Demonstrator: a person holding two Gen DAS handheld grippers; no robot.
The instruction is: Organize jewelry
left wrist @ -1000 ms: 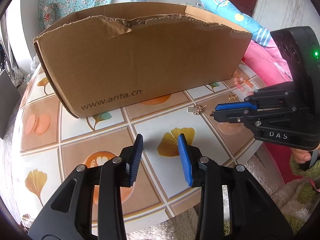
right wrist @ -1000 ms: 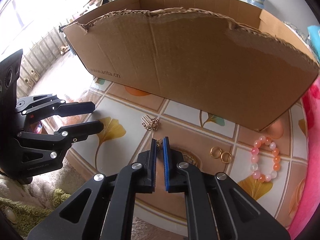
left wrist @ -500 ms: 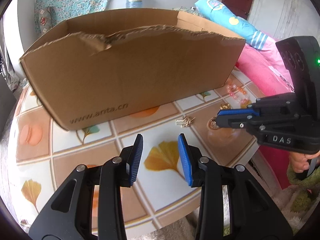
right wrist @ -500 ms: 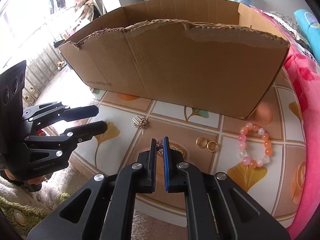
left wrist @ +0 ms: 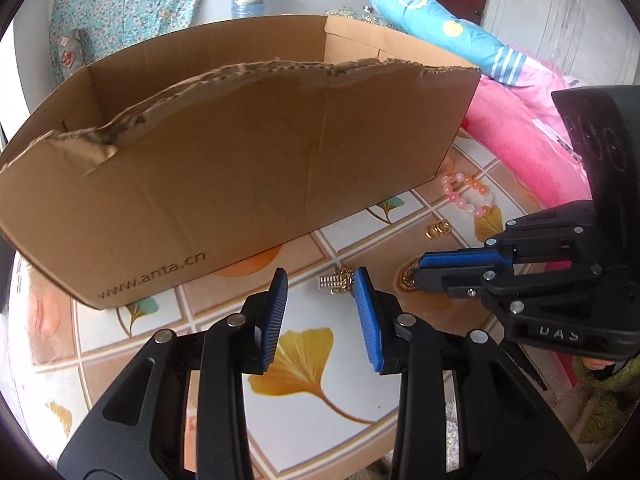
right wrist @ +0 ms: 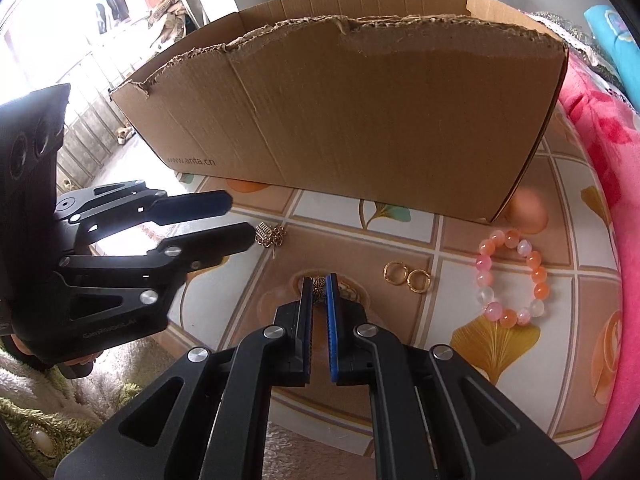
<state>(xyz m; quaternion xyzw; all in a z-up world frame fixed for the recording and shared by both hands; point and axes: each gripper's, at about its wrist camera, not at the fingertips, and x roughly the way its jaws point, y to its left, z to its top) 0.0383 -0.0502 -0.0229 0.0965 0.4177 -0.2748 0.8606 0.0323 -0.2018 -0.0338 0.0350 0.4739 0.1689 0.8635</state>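
**Small gold pieces, thin grip: where this can slip**

The little gold ornament sits pinched at the very tips of your right gripper, whose jaws are pressed almost together on it, low over the table. So little of it shows between the pads that I cannot tell how much metal they really hold. A tilt or a jolt on the way to the cardboard box could let it drop, and a piece this small may bounce off the table's near edge into the fluffy rug below.

To its left lies the gold chain cluster, loose on the table, just beyond your left gripper. Those jaws stand spread, with nothing between them. If you close from here, the pads may catch only a loop, so the rest dangles, or they may push the cluster away along the slick cloth.

The two grippers are near each other; crossing paths could knock the held ornament free.

To the right, the two gold rings and the bead bracelet lie apart from the action. The box's torn near wall is high, so a low carry may strike it.
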